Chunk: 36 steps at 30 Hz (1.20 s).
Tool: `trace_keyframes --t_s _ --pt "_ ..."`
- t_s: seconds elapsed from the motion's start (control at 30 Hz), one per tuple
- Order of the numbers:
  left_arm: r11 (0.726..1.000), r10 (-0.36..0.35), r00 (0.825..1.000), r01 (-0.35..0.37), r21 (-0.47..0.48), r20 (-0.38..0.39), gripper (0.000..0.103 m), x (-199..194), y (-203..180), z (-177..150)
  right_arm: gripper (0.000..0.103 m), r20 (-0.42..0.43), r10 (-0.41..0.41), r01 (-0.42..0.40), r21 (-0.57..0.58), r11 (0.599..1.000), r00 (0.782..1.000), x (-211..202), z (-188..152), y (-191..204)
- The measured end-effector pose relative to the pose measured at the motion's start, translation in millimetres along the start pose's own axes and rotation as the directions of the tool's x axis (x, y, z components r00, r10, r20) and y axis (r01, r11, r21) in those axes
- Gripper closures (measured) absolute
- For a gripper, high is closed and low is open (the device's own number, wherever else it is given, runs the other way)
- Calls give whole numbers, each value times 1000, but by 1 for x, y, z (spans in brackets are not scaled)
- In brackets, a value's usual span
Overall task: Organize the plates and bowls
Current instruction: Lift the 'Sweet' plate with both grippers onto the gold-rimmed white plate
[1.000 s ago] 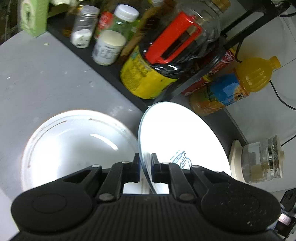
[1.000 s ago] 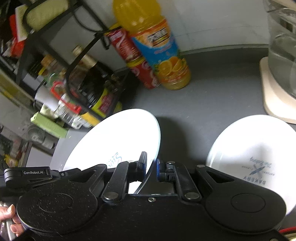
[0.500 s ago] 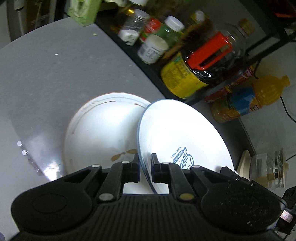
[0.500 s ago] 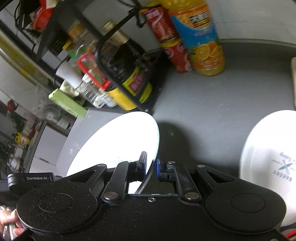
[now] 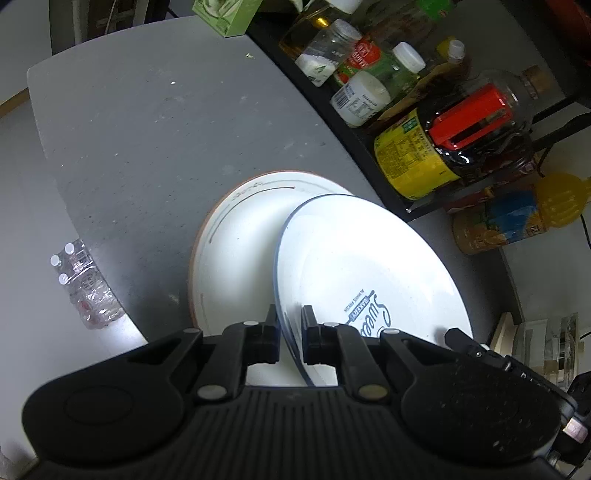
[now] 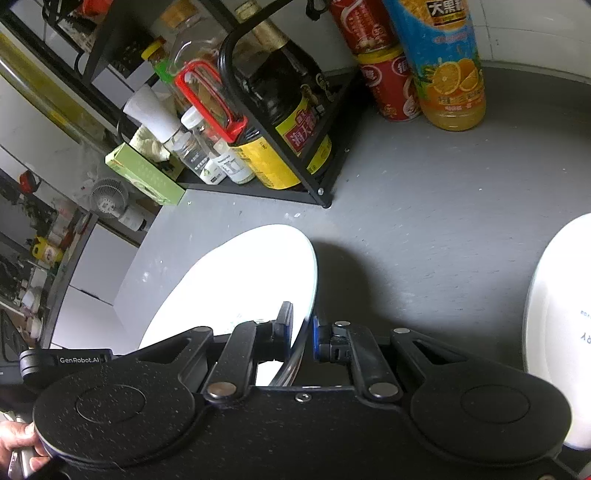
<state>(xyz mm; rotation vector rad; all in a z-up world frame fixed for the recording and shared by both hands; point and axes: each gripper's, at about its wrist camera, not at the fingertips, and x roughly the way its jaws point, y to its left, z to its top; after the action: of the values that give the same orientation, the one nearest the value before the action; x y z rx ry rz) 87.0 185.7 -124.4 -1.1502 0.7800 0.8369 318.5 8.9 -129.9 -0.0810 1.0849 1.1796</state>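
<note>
A white plate with blue bakery lettering (image 5: 362,258) hangs tilted above the grey counter, gripped at opposite rims by both grippers. My left gripper (image 5: 289,325) is shut on its near rim. In the right wrist view the same plate (image 6: 236,280) shows edge-on, and my right gripper (image 6: 302,328) is shut on that rim. Below and to the left, a larger white plate with a brown rim (image 5: 236,258) lies flat on the counter, partly covered by the held plate. Another white printed plate (image 6: 565,314) lies on the counter at the far right.
A black rack (image 6: 317,184) full of sauce bottles and jars runs along the back. An orange juice bottle (image 5: 517,218) and red cans (image 6: 388,85) stand beside it. A green box (image 5: 225,14) sits at the far corner. A glass jug (image 5: 554,343) is at the right, and a wrapped pack of water bottles (image 5: 85,291) below the counter edge.
Both grippers have carried the lettered plate leftward along the counter, so it now overlaps the brown-rimmed plate. The other printed plate has slid toward the right edge of the right wrist view.
</note>
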Motion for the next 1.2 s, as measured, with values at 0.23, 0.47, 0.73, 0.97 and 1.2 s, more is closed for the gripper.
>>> trace_keyframes --t_s 0.23,0.47,0.73,0.97,1.2 --pt "1000 2 999 -3 -26 -34 94 9 18 0 93 -35 -13 13 -8 1000 999 5 -1 1" --pt "999 13 999 -15 -40 -48 93 14 32 4 95 -61 -12 11 -17 1000 998 13 -4 5" --pt "999 36 997 -38 -29 -61 92 23 36 11 96 -106 -71 68 -31 997 992 25 -7 10" --pt "999 32 995 -33 -14 -89 92 19 36 19 95 -123 -102 95 -64 993 987 34 -10 17" --pt "1000 23 998 -23 -8 -66 90 3 39 29 93 -121 -124 114 -87 990 985 37 -11 21"
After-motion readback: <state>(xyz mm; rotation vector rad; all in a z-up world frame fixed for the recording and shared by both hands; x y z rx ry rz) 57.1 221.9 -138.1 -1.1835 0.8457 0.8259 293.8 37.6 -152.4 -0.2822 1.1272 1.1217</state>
